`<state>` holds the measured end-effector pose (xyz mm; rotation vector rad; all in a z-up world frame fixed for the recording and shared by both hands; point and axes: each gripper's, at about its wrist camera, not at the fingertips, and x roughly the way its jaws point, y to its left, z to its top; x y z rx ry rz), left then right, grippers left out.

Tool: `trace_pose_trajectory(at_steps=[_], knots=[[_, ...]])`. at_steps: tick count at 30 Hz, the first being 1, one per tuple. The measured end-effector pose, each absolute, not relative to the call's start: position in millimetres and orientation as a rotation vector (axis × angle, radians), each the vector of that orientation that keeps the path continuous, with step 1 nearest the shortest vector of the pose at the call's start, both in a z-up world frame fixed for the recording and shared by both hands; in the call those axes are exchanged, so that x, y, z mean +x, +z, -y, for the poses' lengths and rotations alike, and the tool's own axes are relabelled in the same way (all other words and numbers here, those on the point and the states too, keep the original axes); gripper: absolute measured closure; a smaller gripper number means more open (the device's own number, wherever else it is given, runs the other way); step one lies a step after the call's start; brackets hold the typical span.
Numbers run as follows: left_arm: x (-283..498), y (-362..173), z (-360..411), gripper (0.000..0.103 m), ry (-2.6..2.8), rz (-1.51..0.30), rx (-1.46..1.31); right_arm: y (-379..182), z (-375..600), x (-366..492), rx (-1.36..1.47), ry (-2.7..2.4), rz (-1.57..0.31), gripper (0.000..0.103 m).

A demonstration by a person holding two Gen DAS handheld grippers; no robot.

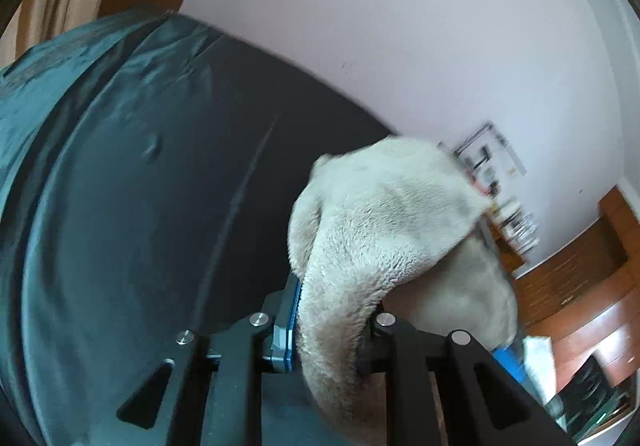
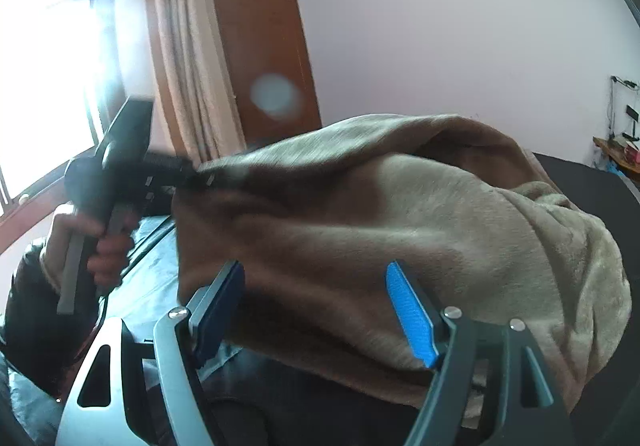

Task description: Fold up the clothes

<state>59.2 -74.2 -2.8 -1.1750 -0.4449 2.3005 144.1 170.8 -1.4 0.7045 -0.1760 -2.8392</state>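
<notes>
A beige fleece garment [image 1: 384,213] is lifted off the dark surface and hangs in the air. My left gripper [image 1: 332,306] is shut on one bunched edge of it, and the fabric drapes over and past the fingers. In the right wrist view the same garment [image 2: 400,226] stretches from the left gripper [image 2: 196,175], held by a person's hand [image 2: 108,246], down towards my right gripper [image 2: 318,298]. The right gripper is open, its blue pads [image 2: 412,314] spread wide in front of the hanging fabric, gripping nothing.
A dark bed-like surface with a teal sheet [image 1: 120,165] lies below. A wooden door [image 2: 256,45], a curtain [image 2: 180,45] and a bright window [image 2: 48,65] stand behind. A wooden cabinet [image 1: 580,286] and a cluttered shelf [image 2: 616,149] line the white wall.
</notes>
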Motion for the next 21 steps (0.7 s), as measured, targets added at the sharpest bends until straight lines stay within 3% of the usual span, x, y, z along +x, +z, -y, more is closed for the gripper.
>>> trace_pose_trajectory(at_steps=[6,13,21], knots=[[70.3,-16.5,94.5,0.083,2.331,0.296,-1.225,1.3,-165.1,144.3,0.728,-2.833,0.112,0.026],[94.2,-15.8,95.2,0.083,2.365,-0.105,-1.111,0.0,-133.7,126.4,0.783,-2.729,-0.132,0.025],[109.7,-22.7,100.2,0.083,2.378,-0.298,-1.086,-8.3,-81.1,109.8,0.845,-2.569,-0.416,0.023]])
